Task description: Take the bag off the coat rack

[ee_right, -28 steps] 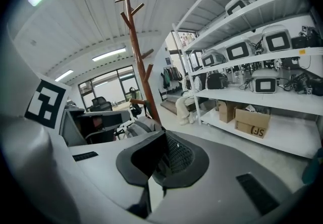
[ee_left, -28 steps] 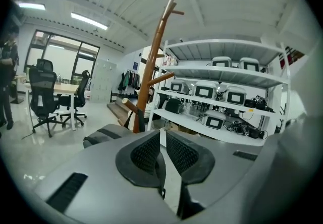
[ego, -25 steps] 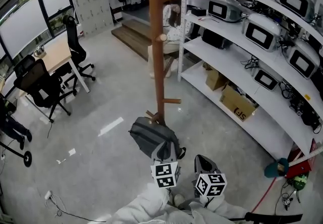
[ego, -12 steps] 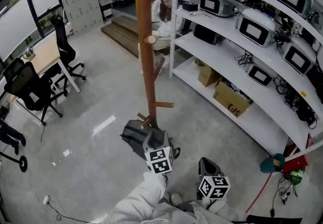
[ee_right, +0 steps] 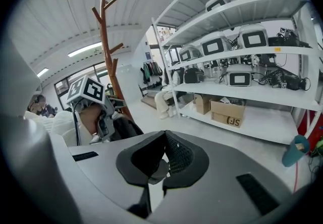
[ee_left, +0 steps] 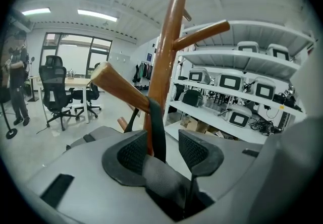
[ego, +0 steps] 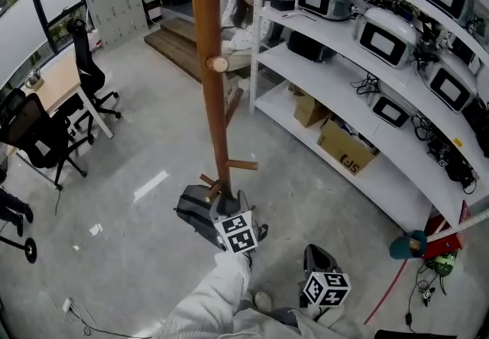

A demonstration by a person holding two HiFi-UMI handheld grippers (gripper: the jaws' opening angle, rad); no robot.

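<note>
Left tool (ee_left: pixel 160 150) reaches the strap (ee_left: pixel 155 127)
It's moved up to the coat rack (ego: pixel 210 85), jaws apart around the strap, bag (ego: pixel 195 212) not gripped yet; right tool (ee_right: pixel 162 160) is closed, empty.

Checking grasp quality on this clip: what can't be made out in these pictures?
Head view: jaws of the left claw, hidden under its marker cube.
Left gripper view: body of the bag, hidden below the claw; only its strap shows between the open jaws, contact unclear.
Head view: foot of the coat rack, behind bag and claw.
</note>
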